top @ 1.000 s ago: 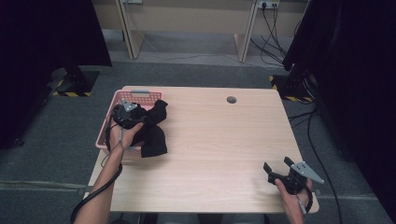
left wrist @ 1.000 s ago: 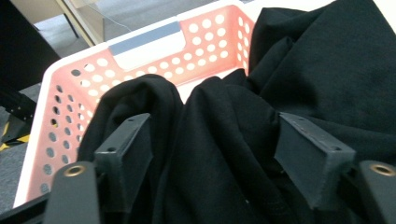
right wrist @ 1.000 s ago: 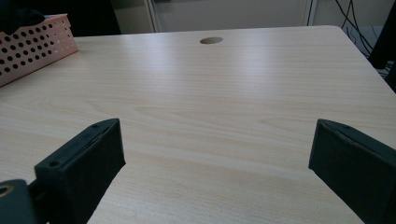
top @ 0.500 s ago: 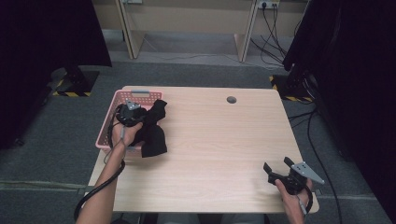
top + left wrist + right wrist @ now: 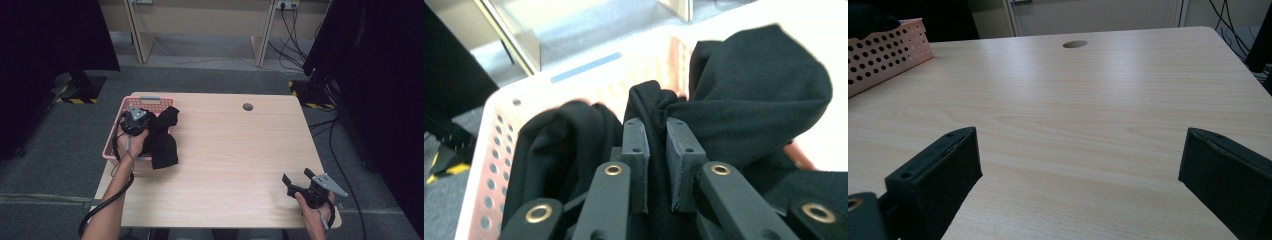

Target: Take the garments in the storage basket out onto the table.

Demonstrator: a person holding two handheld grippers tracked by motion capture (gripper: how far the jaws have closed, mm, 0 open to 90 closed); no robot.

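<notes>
Left gripper sits over the pink perforated basket at the table's left edge. Its jaws have just been closing and are now clamped on a fold of black garment, cloth pinched between the pads. The rest of that garment spills over the basket's right rim onto the wooden table; more black fabric lies inside the basket. Right gripper is at the near right corner, low over bare tabletop, jaws spread wide, nothing between them. Cable hole near the far edge.
</notes>
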